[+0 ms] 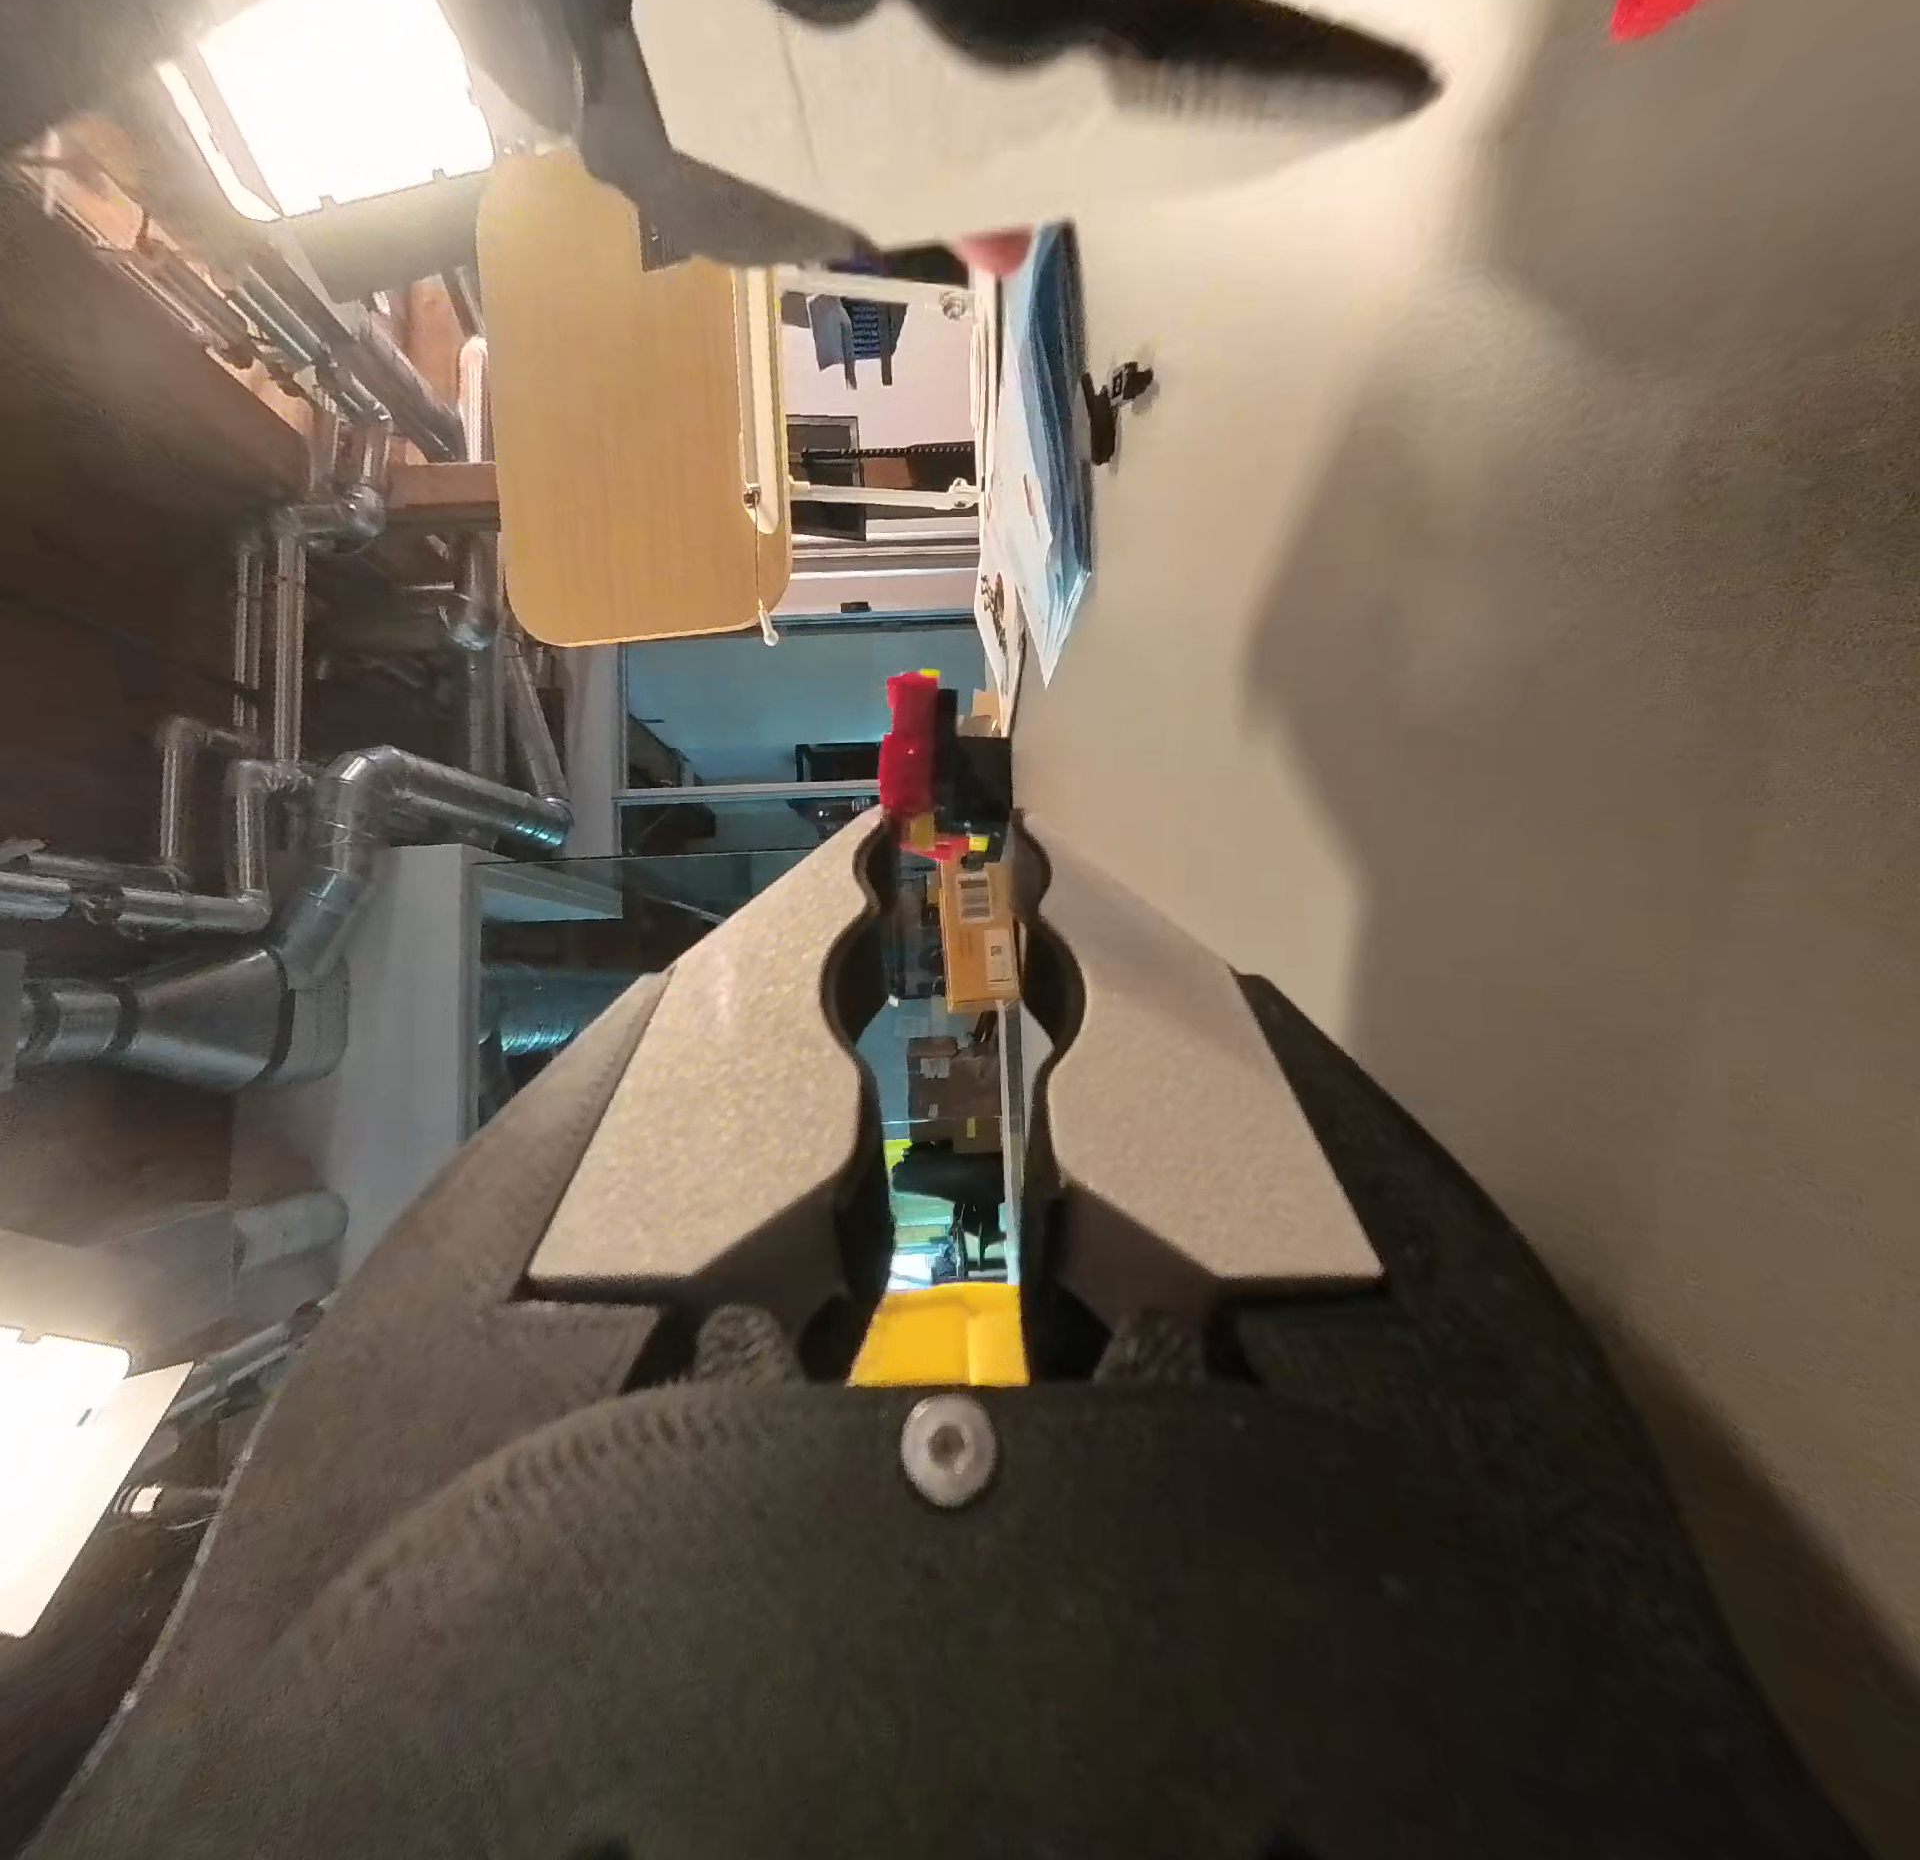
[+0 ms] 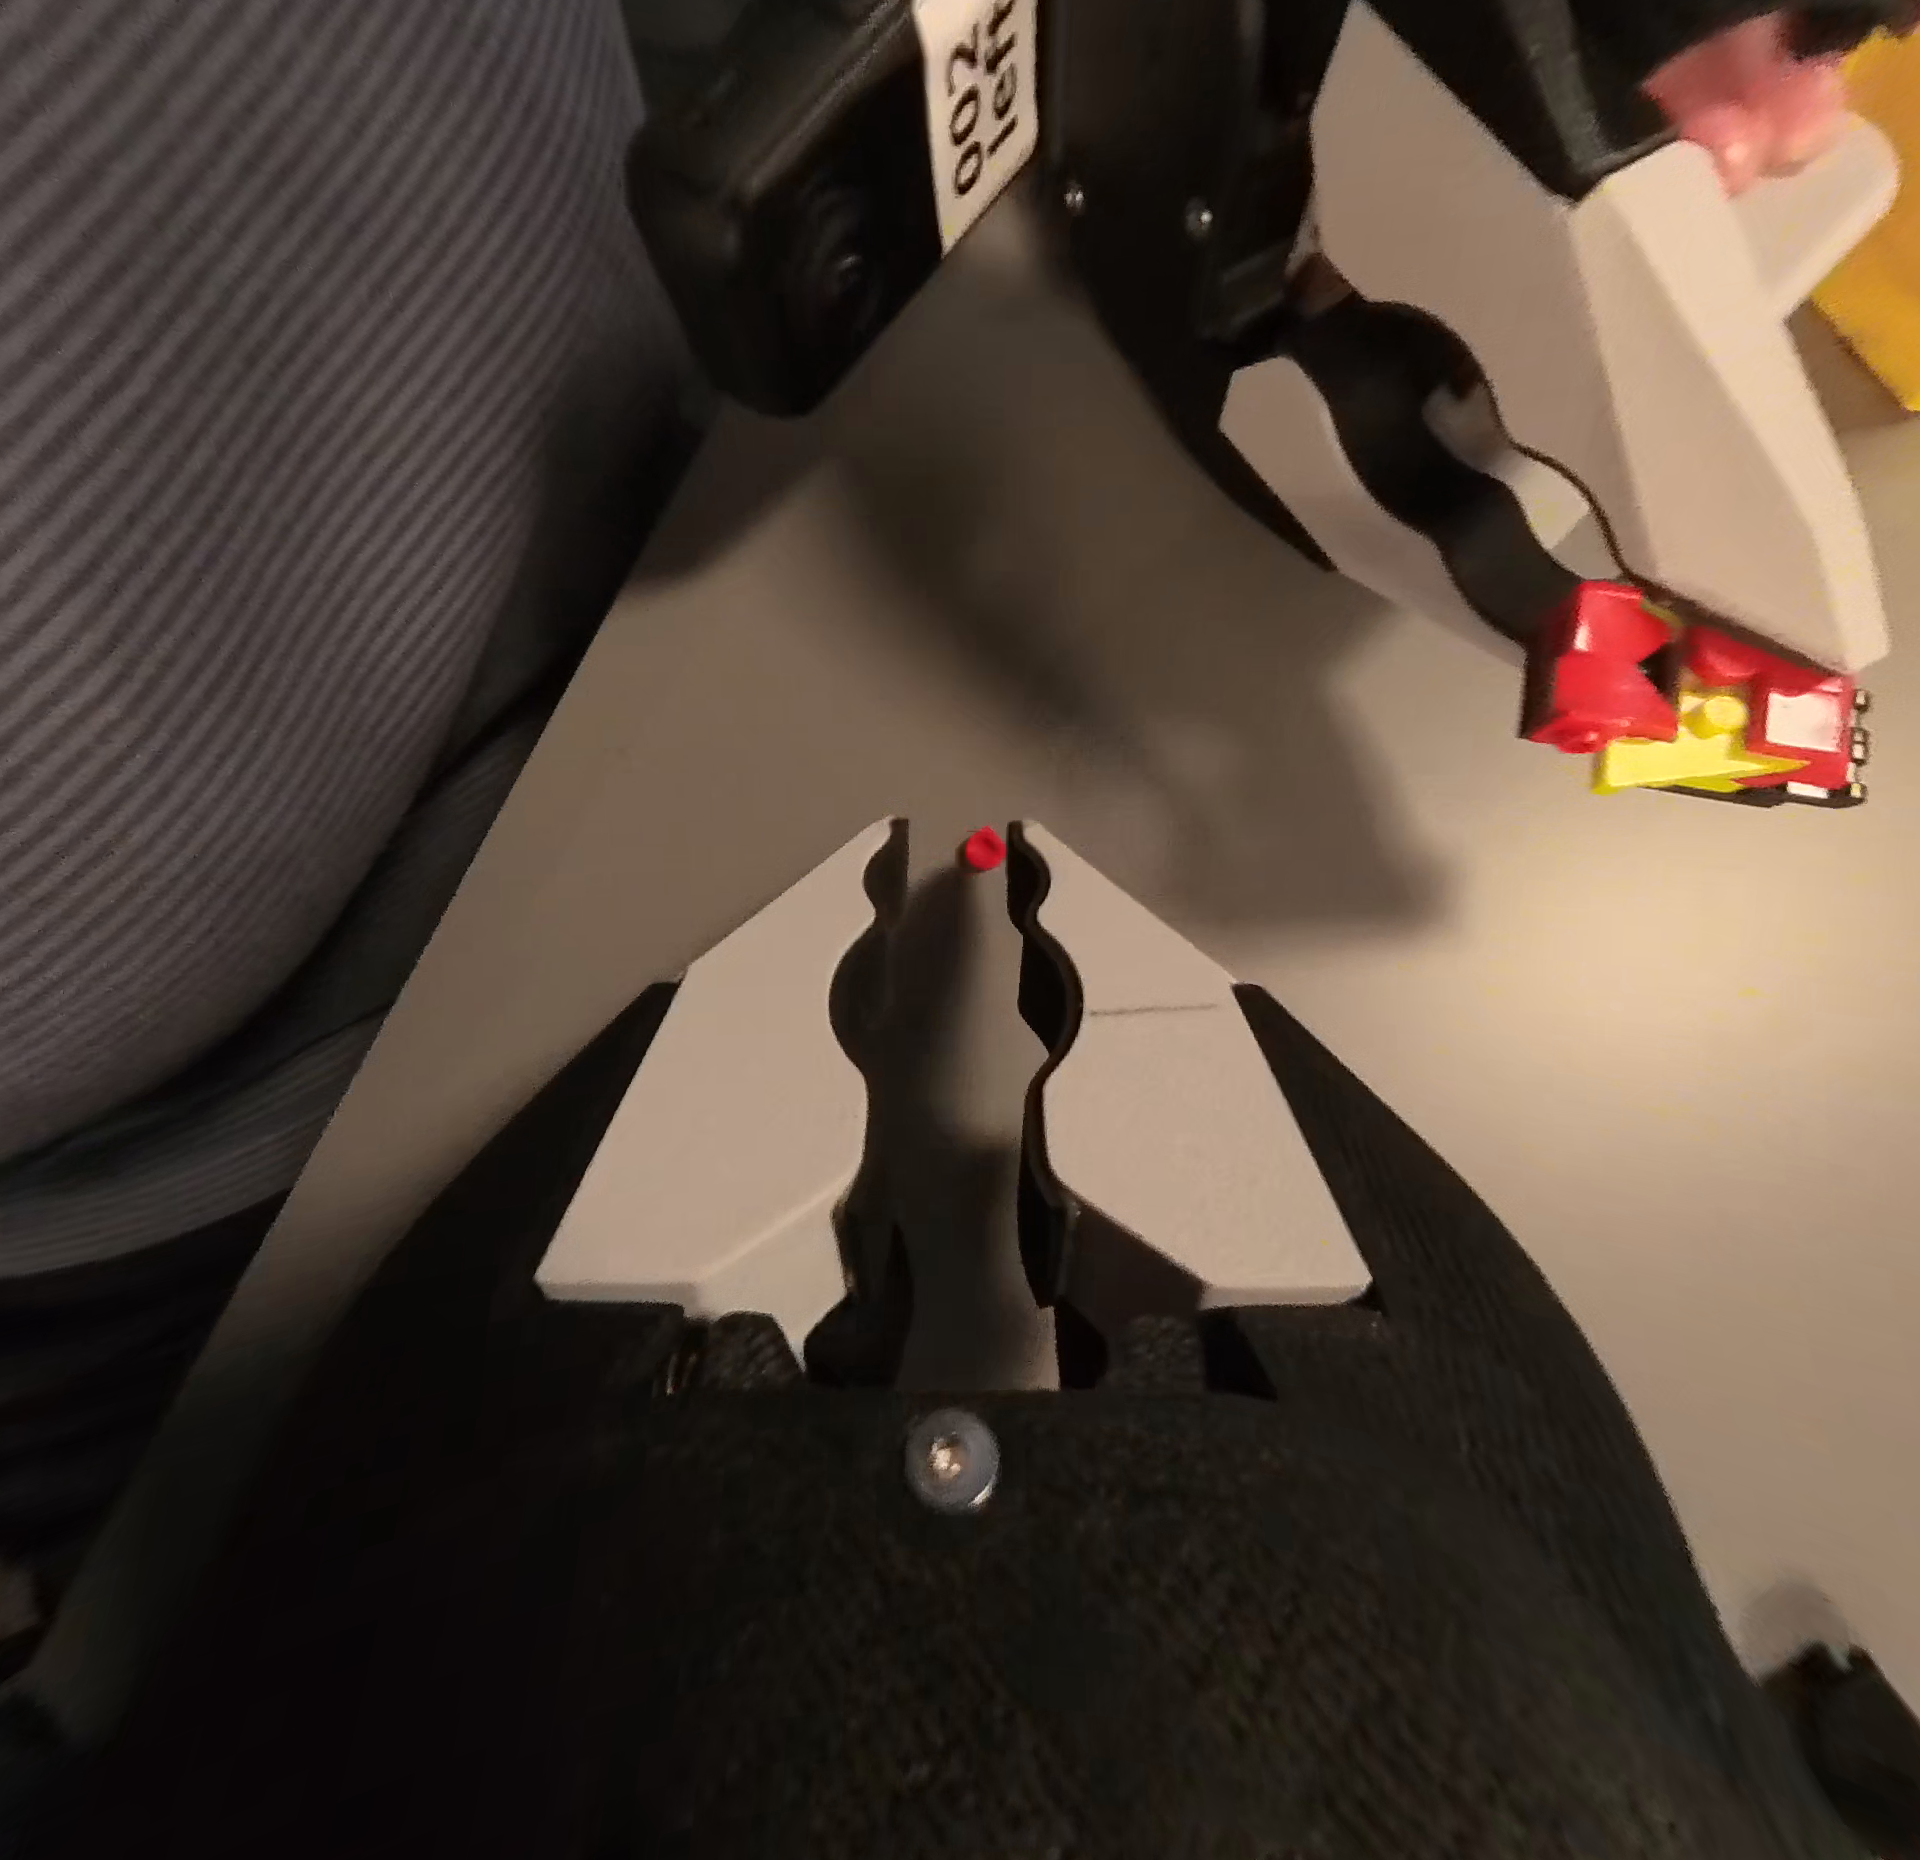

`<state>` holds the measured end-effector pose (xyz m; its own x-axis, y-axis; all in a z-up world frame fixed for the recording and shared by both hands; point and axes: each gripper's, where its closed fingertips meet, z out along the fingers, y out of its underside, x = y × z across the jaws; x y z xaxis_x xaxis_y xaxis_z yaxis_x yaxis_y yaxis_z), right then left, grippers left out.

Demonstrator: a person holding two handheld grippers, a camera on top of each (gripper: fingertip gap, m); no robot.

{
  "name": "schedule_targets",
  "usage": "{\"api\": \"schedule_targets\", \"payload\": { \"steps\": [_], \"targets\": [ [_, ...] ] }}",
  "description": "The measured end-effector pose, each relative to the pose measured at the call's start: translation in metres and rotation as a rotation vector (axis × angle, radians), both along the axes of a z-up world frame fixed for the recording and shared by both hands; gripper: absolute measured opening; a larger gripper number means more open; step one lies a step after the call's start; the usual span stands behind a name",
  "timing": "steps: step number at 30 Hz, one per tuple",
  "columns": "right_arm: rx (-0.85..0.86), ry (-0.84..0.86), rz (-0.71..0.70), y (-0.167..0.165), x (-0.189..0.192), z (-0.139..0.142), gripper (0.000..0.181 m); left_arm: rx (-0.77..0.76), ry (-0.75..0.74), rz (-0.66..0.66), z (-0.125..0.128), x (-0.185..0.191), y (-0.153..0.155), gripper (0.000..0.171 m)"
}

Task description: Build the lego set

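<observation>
Between the tips of the left gripper a red, yellow and black lego model is clamped and held above the pale table. The right gripper is seen slightly parted, with nothing pinched; a tiny red piece lies on the table between its tips. Farther off, an instruction booklet is seen lying on the table. A striped sleeve is visible at the table edge.
</observation>
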<state>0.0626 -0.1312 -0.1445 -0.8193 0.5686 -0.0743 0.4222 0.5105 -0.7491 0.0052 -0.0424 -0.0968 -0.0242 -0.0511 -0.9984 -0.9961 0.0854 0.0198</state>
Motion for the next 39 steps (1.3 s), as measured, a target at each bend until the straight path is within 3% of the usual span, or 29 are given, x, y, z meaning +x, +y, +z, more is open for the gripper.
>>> {"api": "schedule_targets", "payload": {
  "steps": [13,15,20,23,26,30,39],
  "targets": [
    [0.052,0.004,-0.024,0.002,-0.004,-0.013,0.005,-0.016,0.012,-0.013,-0.005,0.002,-0.001,0.019],
    [0.103,0.049,-0.066,0.013,-0.009,-0.011,0.000,-0.016,0.011,-0.014,-0.005,0.003,-0.001,0.019],
    [0.336,0.348,-0.311,0.071,-0.038,0.018,0.000,-0.010,0.011,-0.017,-0.004,0.003,-0.001,0.019],
    [0.379,0.340,-0.354,0.088,-0.035,0.016,0.000,-0.012,0.011,-0.018,-0.005,0.004,-0.001,0.019],
    [0.301,0.208,-0.307,0.083,-0.022,0.002,0.007,-0.014,0.011,-0.018,-0.005,0.004,-0.001,0.019],
    [0.054,0.082,-0.143,0.043,-0.002,0.001,0.015,-0.019,0.011,-0.020,-0.007,0.004,-0.001,0.019],
    [0.129,0.050,-0.097,0.034,-0.002,-0.014,0.006,-0.027,0.017,-0.022,-0.009,0.005,-0.001,0.019]
  ]
}}
